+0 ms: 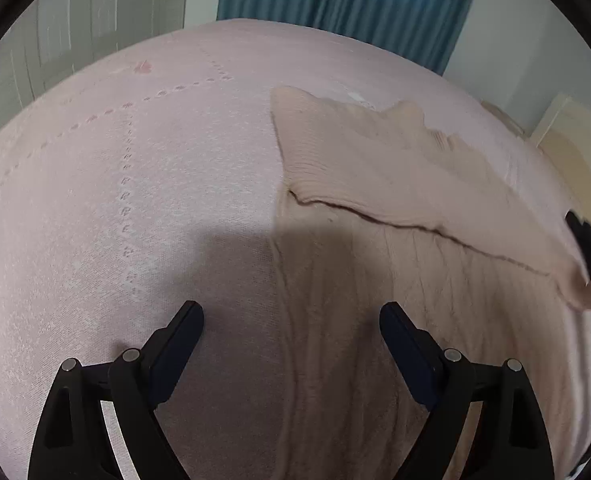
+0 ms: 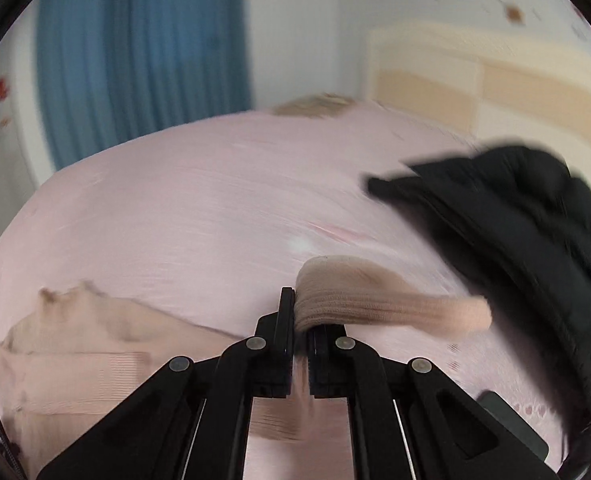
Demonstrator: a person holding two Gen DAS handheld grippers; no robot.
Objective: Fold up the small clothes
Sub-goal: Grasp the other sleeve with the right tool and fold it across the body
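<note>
While the left gripper gapes wide above it, the right gripper's fingers pinch the beige sweater.

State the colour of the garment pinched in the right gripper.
Beige-pink ribbed knit garment, clearest in the left wrist view.

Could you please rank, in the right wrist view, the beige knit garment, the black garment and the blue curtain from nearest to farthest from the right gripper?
From the right gripper:
1. Beige knit garment: clamped between the fingers, trailing right.
2. Black garment: heaped on the pink bedsheet, to the right.
3. Blue curtain: beyond the bed, upper left.
</note>
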